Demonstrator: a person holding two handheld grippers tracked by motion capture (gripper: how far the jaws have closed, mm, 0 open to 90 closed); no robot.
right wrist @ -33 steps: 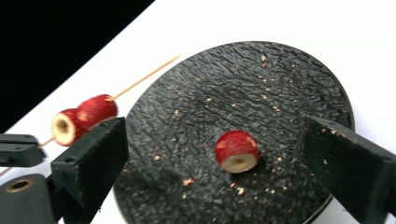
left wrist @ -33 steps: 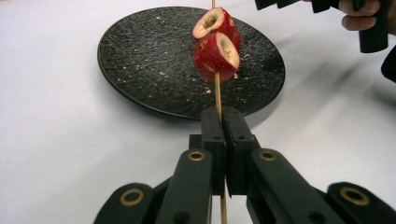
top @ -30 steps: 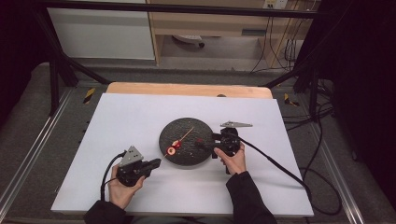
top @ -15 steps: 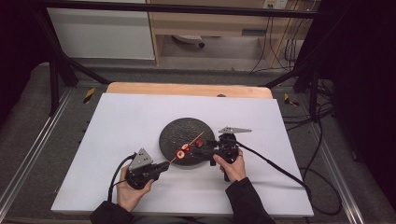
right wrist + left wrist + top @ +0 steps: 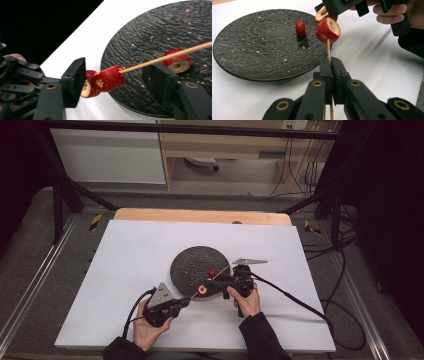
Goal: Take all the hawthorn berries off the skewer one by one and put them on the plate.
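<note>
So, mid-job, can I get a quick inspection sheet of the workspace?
Surface: white sheet, clean apart from the job's things.
Job's things: dark plate; wooden skewer with a skewered fruit piece, second piece right behind it; loose piece upright on the plate.
Clutter: crumbs on the plate.
Grippers: left gripper shut on the skewer; right gripper has just been closing, jaws either side of the fruit, not yet clamped.
Cables: right cable and left cable trail across the sheet.
Surroundings: cabinet, floor wiring.
</note>
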